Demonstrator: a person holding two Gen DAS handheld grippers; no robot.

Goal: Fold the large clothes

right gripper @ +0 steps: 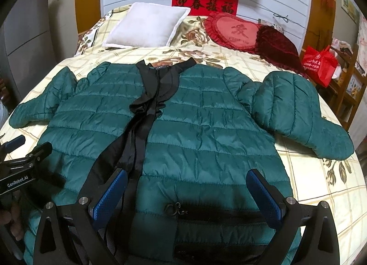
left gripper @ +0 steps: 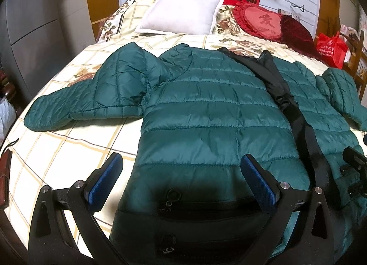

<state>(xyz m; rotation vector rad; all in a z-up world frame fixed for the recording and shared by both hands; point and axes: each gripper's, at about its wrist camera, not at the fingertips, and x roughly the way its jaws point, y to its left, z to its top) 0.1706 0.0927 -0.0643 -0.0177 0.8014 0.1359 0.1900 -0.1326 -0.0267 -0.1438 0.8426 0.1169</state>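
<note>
While the green jacket (right gripper: pixel 206 127) lies spread front-up on the bed (right gripper: pixel 321 184), both grippers hover at its hem, jaws released and empty. Take each hem corner squarely, left gripper (left gripper: pixel 181 182), right gripper (right gripper: pixel 187 193), before folding.

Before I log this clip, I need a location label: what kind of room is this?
Most likely a home bedroom. A green puffer jacket is spread on a bed with a floral checked cover, a white pillow and a red heart cushion sit at its head, and a red banner hangs on the wall.
</note>
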